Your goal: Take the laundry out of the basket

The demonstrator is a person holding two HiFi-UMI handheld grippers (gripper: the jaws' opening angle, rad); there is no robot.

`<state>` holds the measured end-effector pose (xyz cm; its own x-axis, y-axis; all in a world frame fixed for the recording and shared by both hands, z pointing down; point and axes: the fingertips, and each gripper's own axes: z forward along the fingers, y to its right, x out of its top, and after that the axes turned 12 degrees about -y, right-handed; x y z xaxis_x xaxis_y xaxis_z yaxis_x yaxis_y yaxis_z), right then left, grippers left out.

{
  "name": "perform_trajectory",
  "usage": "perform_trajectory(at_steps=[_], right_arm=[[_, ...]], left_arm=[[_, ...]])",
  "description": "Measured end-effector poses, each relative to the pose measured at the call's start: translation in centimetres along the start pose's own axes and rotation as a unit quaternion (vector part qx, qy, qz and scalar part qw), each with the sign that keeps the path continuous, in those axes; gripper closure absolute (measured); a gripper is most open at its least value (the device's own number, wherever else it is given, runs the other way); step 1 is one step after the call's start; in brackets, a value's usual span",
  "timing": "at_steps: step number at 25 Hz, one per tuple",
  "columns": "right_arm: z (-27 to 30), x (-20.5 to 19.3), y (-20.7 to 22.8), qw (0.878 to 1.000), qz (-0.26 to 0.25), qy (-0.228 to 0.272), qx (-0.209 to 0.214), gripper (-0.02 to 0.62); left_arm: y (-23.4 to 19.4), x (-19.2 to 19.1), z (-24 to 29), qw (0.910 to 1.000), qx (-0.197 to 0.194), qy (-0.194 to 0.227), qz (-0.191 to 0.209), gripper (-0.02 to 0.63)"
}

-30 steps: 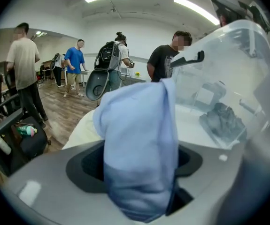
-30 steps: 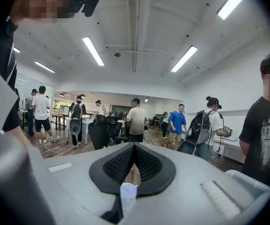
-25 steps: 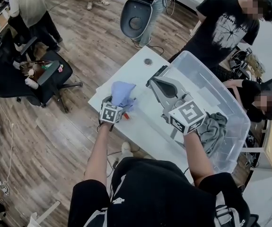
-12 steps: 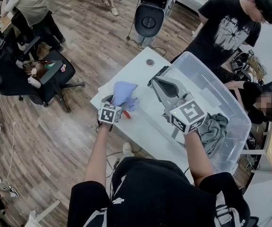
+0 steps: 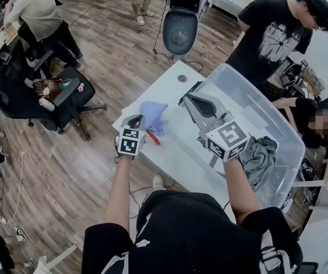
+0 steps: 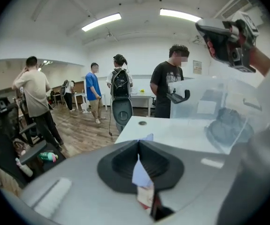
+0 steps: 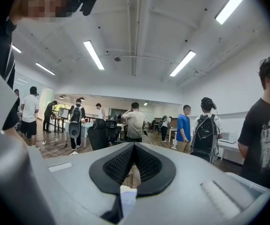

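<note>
A blue cloth [image 5: 152, 114] lies bunched on the white table [image 5: 166, 87], with a red item [image 5: 154, 137] beside it. My left gripper [image 5: 138, 120] hangs just above and left of the cloth. Its jaws have just been closing and now meet with nothing gripped; in the left gripper view [image 6: 138, 142] the cloth shows only through the slit behind them. My right gripper [image 5: 187, 97] is shut and empty, held level over the near rim of the clear plastic basket [image 5: 249, 99]. Grey laundry [image 5: 259, 157] sits in the basket's right end.
A person in a black T-shirt [image 5: 272, 33] stands behind the basket and another sits at its right [image 5: 318, 121]. A black office chair [image 5: 49, 93] with clutter is on the wooden floor to the left. A small round cap [image 5: 179, 79] lies on the table's far end.
My left gripper has risen off the blue cloth and drawn back toward me, its jaws closing. The cloth stays on the table. The right gripper has not moved.
</note>
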<state>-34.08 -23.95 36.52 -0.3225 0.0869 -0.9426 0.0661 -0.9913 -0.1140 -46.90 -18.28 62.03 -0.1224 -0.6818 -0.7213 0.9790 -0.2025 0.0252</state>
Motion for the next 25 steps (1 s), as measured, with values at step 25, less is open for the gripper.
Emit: perform_trajectory(at_steps=[25], right_arm=[[-8.6, -1.6, 3.5, 0.996, 0.030, 0.019, -0.085, 0.595]], left_arm=[[7.1, 20.6, -17.3, 0.9571, 0.009, 0.276, 0.088, 0.598]])
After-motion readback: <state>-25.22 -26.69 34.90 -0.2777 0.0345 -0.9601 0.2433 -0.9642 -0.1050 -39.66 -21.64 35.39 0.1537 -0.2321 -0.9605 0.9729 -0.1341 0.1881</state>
